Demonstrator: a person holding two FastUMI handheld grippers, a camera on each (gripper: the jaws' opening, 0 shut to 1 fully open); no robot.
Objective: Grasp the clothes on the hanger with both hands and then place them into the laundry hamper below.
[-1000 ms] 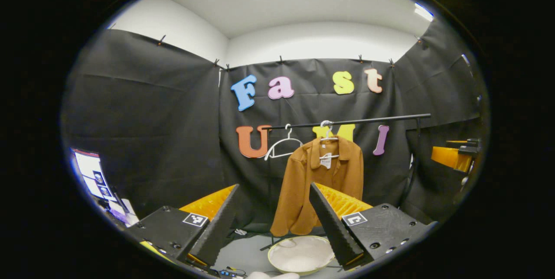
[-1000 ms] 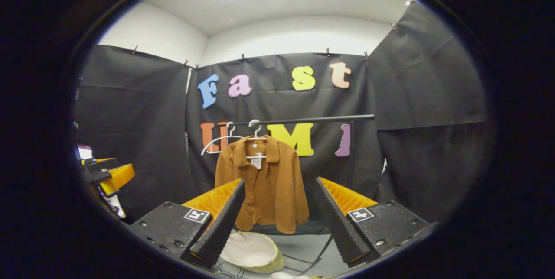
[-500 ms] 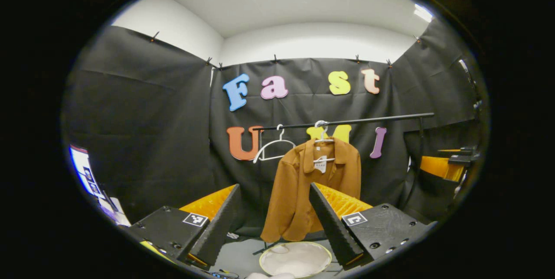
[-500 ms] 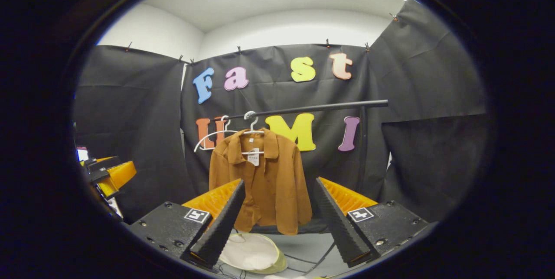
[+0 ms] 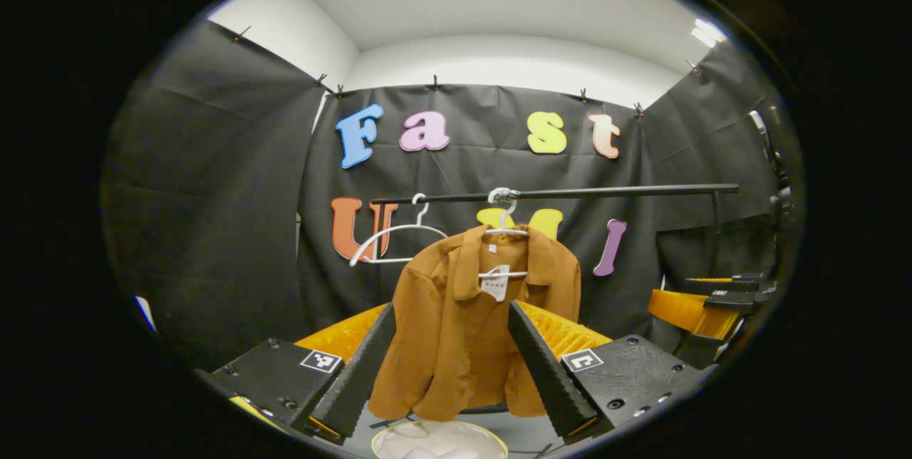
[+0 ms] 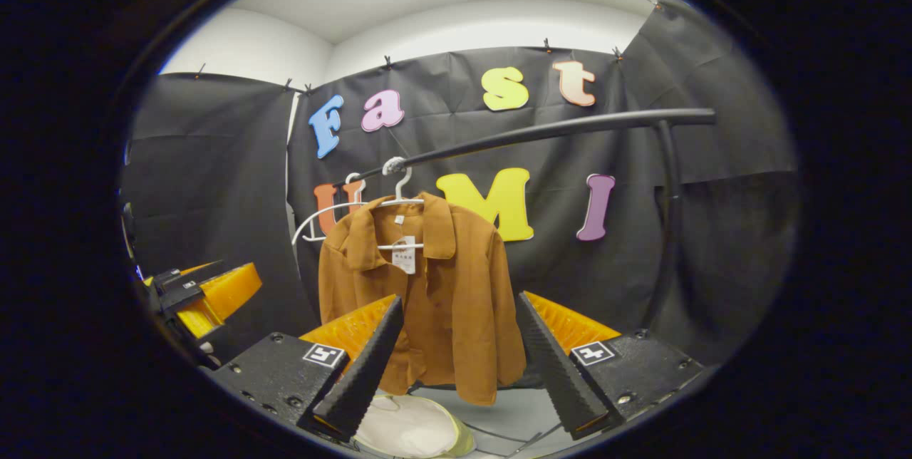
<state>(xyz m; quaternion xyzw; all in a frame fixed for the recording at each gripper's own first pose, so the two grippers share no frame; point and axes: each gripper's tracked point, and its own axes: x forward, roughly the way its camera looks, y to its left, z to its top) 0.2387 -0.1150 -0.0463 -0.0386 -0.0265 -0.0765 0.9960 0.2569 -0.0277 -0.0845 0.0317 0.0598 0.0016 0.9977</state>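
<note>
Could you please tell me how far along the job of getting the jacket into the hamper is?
Nothing is done yet: the jacket hangs on its hanger from the rail. Both the left gripper and right gripper are open, short of it. Grasping, lifting off and dropping it into the hamper remain.

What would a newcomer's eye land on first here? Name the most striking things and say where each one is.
The brown jacket stands out first, hanging on a white hanger from the black rail in the middle of the booth. Beside it on the rail hangs an empty white hanger, and below the jacket sits the pale round hamper. In the foreground, the left claw and right claw are both open, apart from the jacket.
</note>
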